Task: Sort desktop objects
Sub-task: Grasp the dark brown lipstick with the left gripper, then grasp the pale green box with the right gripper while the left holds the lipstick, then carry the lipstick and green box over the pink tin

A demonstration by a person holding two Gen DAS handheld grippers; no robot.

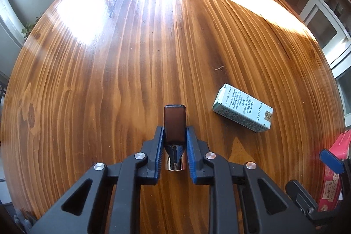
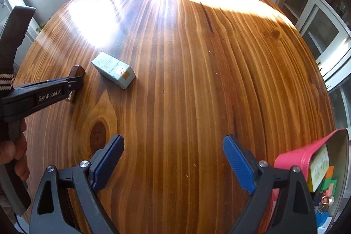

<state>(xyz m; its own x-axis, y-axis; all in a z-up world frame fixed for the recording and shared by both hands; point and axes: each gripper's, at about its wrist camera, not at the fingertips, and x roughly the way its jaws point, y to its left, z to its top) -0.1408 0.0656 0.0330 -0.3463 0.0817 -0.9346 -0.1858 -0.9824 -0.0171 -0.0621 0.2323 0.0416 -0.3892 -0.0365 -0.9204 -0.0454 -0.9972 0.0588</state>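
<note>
A: From the left wrist, our left hand-held gripper (image 1: 175,147) pinches the brown bottle (image 1: 175,124), which lies on the surface (image 1: 109,80). So we judge the pick-up is in hand; next comes a lift and a carry. The box (image 1: 243,110) nearby reads "Estée Lauder Advanced Night Repair."

B: From the right wrist, our right hand-held gripper (image 2: 173,159) is spread, holding nothing. The pink tin (image 2: 294,159) sits at its right, open, likely our goal. The left one's side reads "GenRobot.AI."
</note>
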